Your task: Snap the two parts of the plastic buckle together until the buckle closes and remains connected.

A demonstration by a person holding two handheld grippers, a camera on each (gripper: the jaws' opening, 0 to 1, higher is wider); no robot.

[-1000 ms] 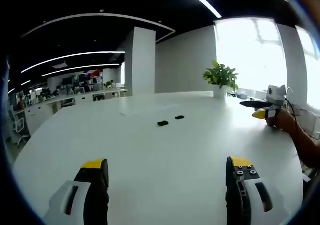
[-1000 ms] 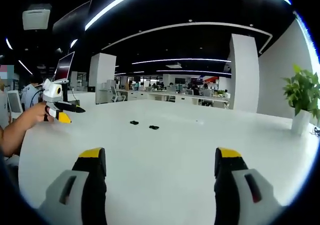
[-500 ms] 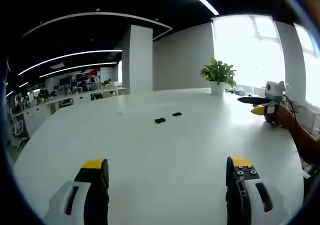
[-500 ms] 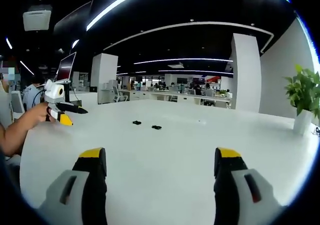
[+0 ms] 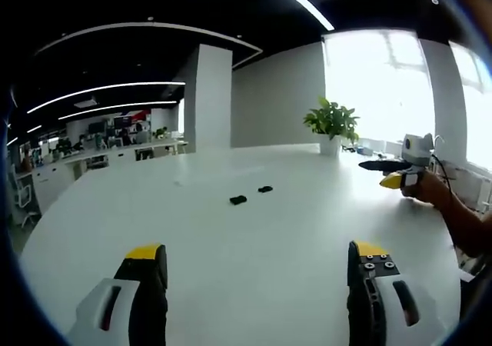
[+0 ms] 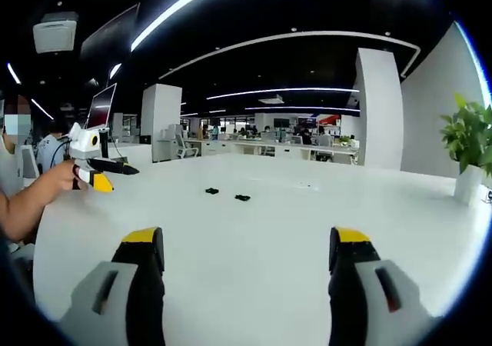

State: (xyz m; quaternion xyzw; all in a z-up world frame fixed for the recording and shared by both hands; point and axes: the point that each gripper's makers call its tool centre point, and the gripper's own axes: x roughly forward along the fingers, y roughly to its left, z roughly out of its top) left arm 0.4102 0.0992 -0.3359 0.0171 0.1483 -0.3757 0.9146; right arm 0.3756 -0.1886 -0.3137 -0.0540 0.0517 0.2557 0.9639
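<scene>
both claws, left claw [image 5: 257, 265] and right claw [image 6: 246, 250], hover wide apart over the white tabletop [image 5: 254, 231]. two black buckle parts [image 5: 238, 200] lie apart mid-tabletop, too small for detail.

buckle parts: two, one [image 5: 238, 200] and another [image 5: 265, 188], lying near each other on the table
tables: one white table [image 5: 254, 238]
grippers: two, left gripper [image 5: 257, 284] and right gripper [image 6: 246, 281]
potted plants: one plant [image 5: 332, 123]
white pillars: one pillar [image 5: 201, 96]
</scene>
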